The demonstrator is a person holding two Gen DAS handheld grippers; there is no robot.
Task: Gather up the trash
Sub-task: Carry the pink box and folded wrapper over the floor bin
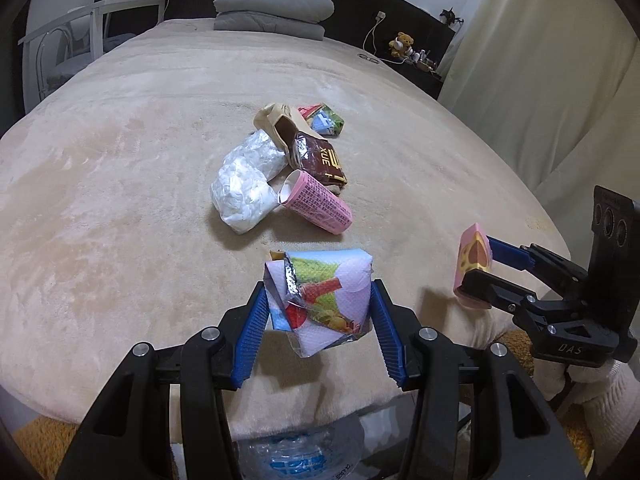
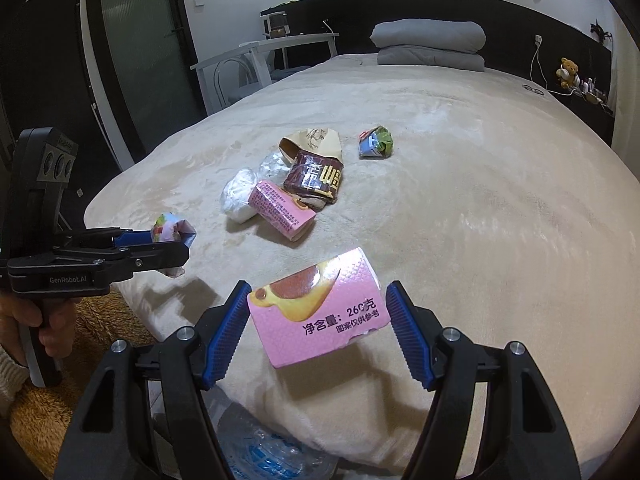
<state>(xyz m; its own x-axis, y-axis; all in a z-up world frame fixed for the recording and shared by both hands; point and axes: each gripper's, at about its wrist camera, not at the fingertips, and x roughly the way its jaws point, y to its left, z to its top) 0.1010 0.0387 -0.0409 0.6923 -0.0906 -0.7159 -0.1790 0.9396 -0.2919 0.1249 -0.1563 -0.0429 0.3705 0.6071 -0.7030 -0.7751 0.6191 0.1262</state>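
My left gripper (image 1: pixel 318 300) is shut on a crumpled colourful carton (image 1: pixel 320 300) above the near edge of the bed; it also shows in the right wrist view (image 2: pixel 174 236). My right gripper (image 2: pixel 318 316) holds a pink snack box (image 2: pixel 318 308), also seen from the left wrist view (image 1: pixel 474 260); gaps show beside the box at both blue pads. On the beige bed lies a pile: a white plastic bag (image 1: pixel 244 184), a pink box (image 1: pixel 316 202), a brown wrapper (image 1: pixel 320 158), a tan paper bag (image 1: pixel 276 120) and a small crumpled carton (image 1: pixel 324 120).
A clear plastic bag with blue print (image 1: pixel 304 456) hangs open below both grippers at the bed's foot. Folded grey bedding (image 1: pixel 272 10) lies at the headboard. A white desk and chair (image 1: pixel 80 36) stand left; a curtain (image 1: pixel 540 60) hangs right.
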